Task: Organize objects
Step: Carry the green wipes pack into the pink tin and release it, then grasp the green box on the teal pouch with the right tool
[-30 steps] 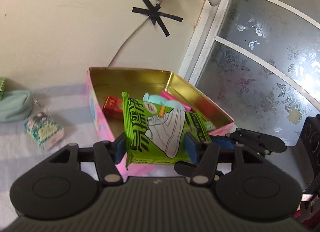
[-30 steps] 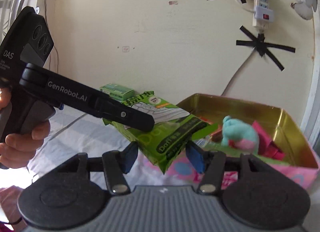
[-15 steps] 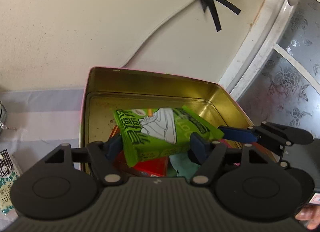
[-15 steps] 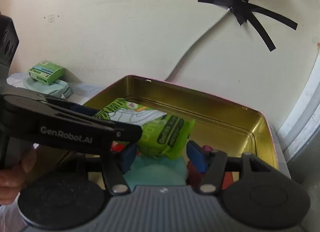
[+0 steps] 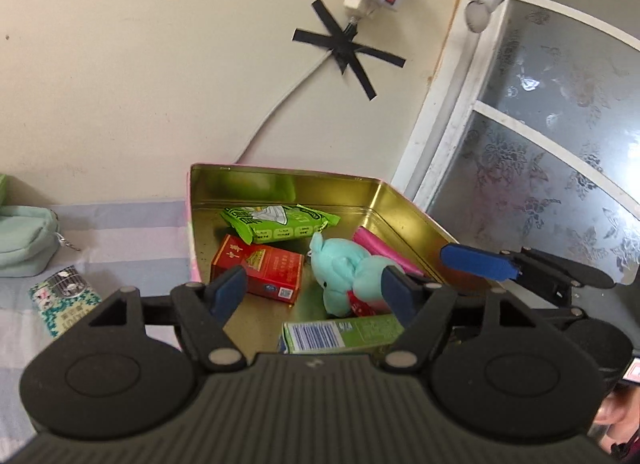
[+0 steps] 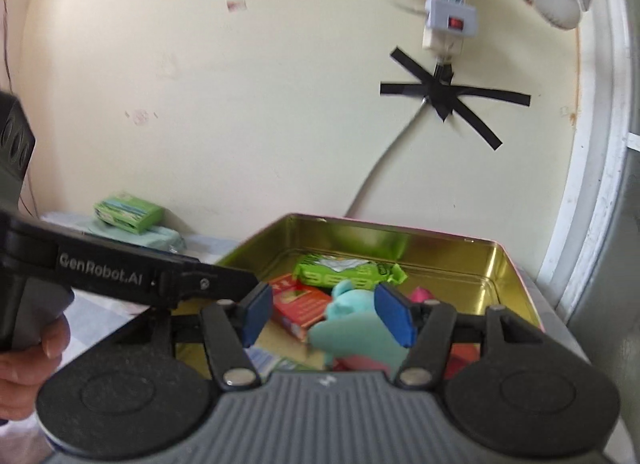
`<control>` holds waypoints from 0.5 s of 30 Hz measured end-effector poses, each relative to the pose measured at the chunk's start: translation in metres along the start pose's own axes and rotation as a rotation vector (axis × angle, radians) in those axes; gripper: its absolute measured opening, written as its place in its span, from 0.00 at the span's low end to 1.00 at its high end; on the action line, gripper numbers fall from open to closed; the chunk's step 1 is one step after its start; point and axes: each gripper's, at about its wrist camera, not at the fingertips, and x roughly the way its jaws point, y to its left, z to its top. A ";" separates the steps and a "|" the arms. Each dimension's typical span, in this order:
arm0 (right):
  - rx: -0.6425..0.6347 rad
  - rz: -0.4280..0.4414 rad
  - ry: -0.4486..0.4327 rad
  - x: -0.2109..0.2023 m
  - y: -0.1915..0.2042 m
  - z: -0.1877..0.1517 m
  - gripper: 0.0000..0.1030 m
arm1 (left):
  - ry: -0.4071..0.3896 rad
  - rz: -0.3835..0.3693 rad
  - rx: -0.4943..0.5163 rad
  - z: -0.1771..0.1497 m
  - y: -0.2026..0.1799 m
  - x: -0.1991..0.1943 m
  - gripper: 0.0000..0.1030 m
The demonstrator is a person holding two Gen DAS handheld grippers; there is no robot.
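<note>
left wrist view: both grippers, left gripper and right gripper, opening and empty above the gold-lined pink tin; drifting low could snag the teal plush toy.

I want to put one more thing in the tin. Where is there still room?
Bare gold floor shows along the tin's far wall, behind the green packet, and in the right corner past the pink item. Around the plush toy and red box it is crowded.

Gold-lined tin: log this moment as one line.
green wipes packet: lying in gold-lined tin | left gripper: opening, empty | right gripper: opening, empty
</note>
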 end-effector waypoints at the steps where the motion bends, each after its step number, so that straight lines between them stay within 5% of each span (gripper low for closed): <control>1: 0.009 0.019 -0.022 -0.010 0.005 -0.005 0.59 | -0.013 0.000 0.008 -0.005 0.001 -0.013 0.74; 4: 0.031 0.094 -0.082 -0.036 0.023 -0.019 0.62 | -0.041 0.024 0.013 -0.023 0.015 -0.046 0.74; 8: 0.049 0.211 -0.058 -0.046 0.054 -0.030 0.62 | 0.007 0.117 -0.027 -0.048 0.051 -0.068 0.74; 15: -0.003 0.339 0.086 -0.004 0.126 -0.030 0.62 | 0.137 0.470 -0.110 -0.076 0.152 -0.080 0.74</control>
